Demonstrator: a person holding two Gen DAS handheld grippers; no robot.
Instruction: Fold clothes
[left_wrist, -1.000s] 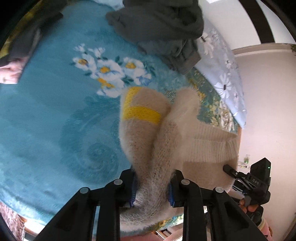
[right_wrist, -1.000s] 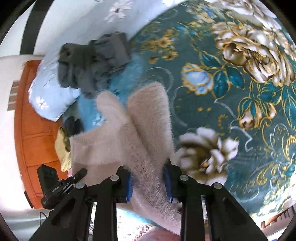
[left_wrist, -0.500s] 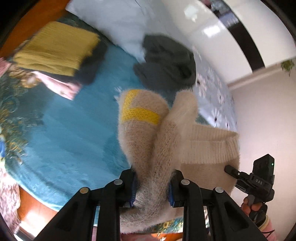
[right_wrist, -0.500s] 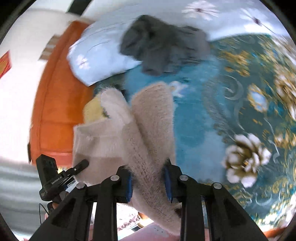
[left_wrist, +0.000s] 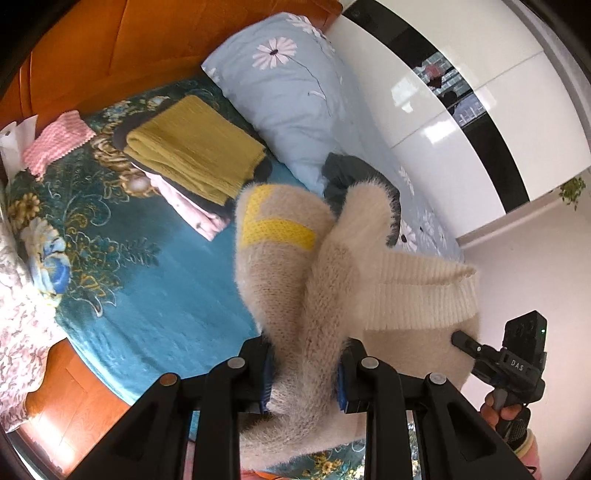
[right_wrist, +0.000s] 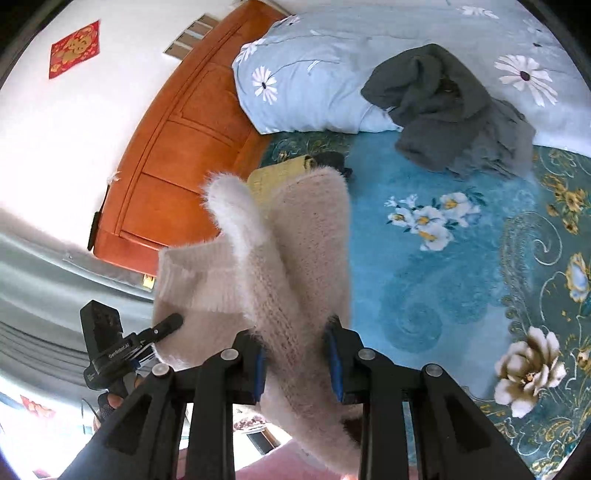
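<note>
A fuzzy cream sweater (left_wrist: 325, 288) with a yellow band and a ribbed hem hangs in the air above the bed, stretched between both grippers. My left gripper (left_wrist: 304, 376) is shut on one bunched edge of it. My right gripper (right_wrist: 295, 363) is shut on the other edge of the cream sweater (right_wrist: 280, 258). In the left wrist view the right gripper (left_wrist: 458, 338) shows at the lower right, pinching the knit. In the right wrist view the left gripper (right_wrist: 177, 319) shows at the lower left, a hand under it. A crumpled dark grey garment (right_wrist: 450, 110) lies near the pillow.
A stack of folded clothes with a mustard knit (left_wrist: 195, 147) on top sits on the teal floral bedspread (left_wrist: 155, 295). A pink knit (left_wrist: 55, 142) lies by the orange wooden headboard (right_wrist: 177, 158). A light blue daisy pillow (left_wrist: 291, 92) leans at the bed's head. White glossy wardrobe (left_wrist: 461, 110) behind.
Both grippers have risen with the sweater and tipped up, so the headboard, pillow and folded stack have come into view. The sweater stays gripped the same way.
</note>
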